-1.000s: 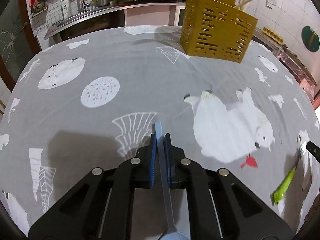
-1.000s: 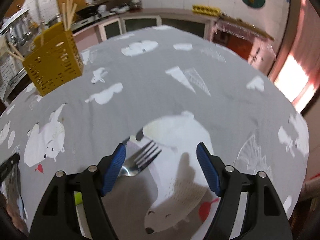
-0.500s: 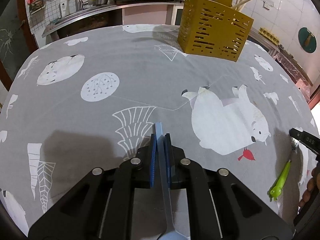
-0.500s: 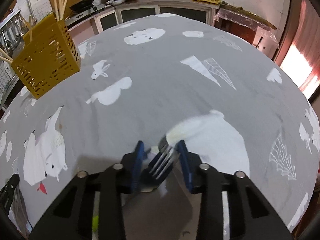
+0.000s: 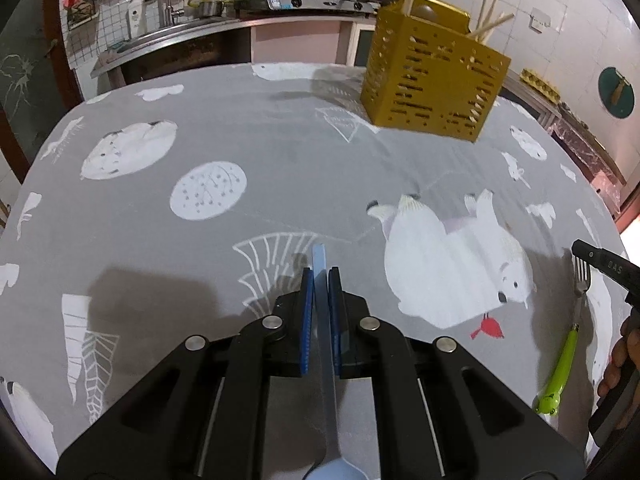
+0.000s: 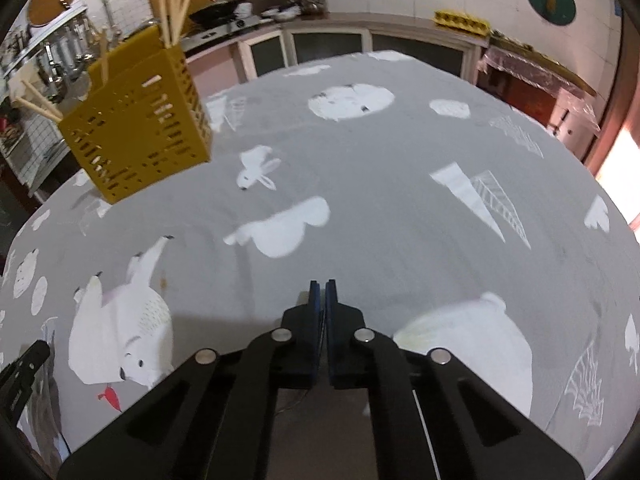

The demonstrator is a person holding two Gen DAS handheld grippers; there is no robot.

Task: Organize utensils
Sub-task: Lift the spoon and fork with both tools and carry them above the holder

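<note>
**Item 1: left gripper** point(image 5: 319, 276). Pads pressed narrow on the handle of a blue spoon point(image 5: 325, 340). The handle runs straight forward along the fingers. Its tip shows just past the pads, and the bowl sits back toward the camera.

**Item 2: right gripper** point(image 6: 324, 284). Pads drawn together with only a sliver between them. Its own view does not show what is clamped. The left view shows its finger at the tines of a green-handled fork point(image 5: 568, 344), so the grip is judged to be on the fork's head. The handle trails back toward the person, low over the grey printed tablecloth point(image 5: 240, 152).

**Item 3: yellow slotted holder** point(image 5: 432, 80). Stands upright at the far side of the cloth, well apart from both grippers, with chopsticks point(image 6: 174, 12) in it. It lies ahead and right of the left fingers, and ahead and left of the right fingers. Neither hand is clearly nearer.

**Note:** Both utensils are carried lengthwise, so each would likely need tipping upright over the holder's open top before release. Which compartment suits which utensil cannot be told.
</note>
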